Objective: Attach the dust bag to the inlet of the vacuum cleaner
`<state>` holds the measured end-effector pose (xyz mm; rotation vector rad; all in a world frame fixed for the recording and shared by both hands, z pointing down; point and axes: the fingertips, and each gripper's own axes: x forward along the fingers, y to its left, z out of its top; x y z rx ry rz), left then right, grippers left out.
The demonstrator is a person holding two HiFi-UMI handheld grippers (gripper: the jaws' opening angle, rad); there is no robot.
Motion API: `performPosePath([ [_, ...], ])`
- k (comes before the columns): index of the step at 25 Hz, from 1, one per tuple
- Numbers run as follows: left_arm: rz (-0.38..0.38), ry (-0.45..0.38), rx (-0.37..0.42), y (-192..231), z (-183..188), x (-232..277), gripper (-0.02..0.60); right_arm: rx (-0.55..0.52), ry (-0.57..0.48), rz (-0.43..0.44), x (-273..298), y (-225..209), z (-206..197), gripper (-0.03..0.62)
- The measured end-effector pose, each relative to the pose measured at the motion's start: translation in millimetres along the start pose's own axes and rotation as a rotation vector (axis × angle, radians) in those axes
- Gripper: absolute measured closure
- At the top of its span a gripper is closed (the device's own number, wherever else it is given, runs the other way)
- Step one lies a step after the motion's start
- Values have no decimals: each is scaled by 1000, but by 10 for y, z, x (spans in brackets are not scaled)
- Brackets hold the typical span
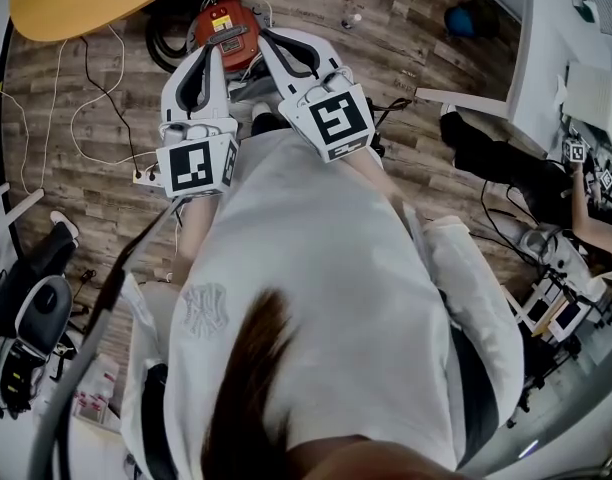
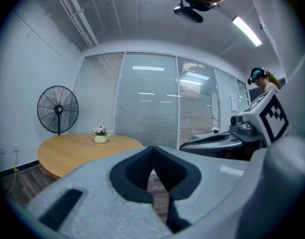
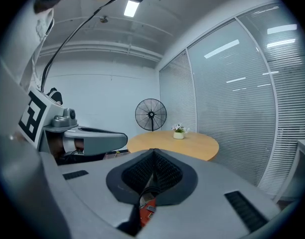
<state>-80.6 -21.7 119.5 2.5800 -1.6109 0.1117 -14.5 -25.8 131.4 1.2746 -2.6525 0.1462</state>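
- Your left tool (image 1: 215, 54) is pinched fully together and holds nothing. In its own view the black pads (image 2: 137, 172) meet tip to tip over bare floor (image 1: 406, 38).
- Your right tool (image 1: 264, 37) is closed the same way and is just as empty. Only a strip of red shows through the slit beneath its tips.
- That red is the vacuum cleaner (image 1: 226, 26). It sits on the floor just beyond and below both tools' tips, roughly between the two noses, and its black hose (image 1: 164, 48) curls off to the outer side of the left tool.
- No view shows the dust bag, and the inlet can't be made out from here. That fits a bag already seated inside the red body, and equally a bag lying somewhere out of sight, so you can't settle which from this.
- Expect the bag to be light, soft and easy to crush or tear, so a pinch on its body would likely only crumple it.
- The place to take hold is probably the stiff collar round its mouth, gripped at the edge so the opening remains clear of the tool.
- The vacuum cleaner looks far heavier and rigid, but it may slide or roll on this floor when pushed. Steadying it with one tool seems wise.
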Motion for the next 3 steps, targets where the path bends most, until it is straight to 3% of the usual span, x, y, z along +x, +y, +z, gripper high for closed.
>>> performPosePath([
  [3,4,0,-1,15,3,16,565,1,3,7,25,-1,2,591],
])
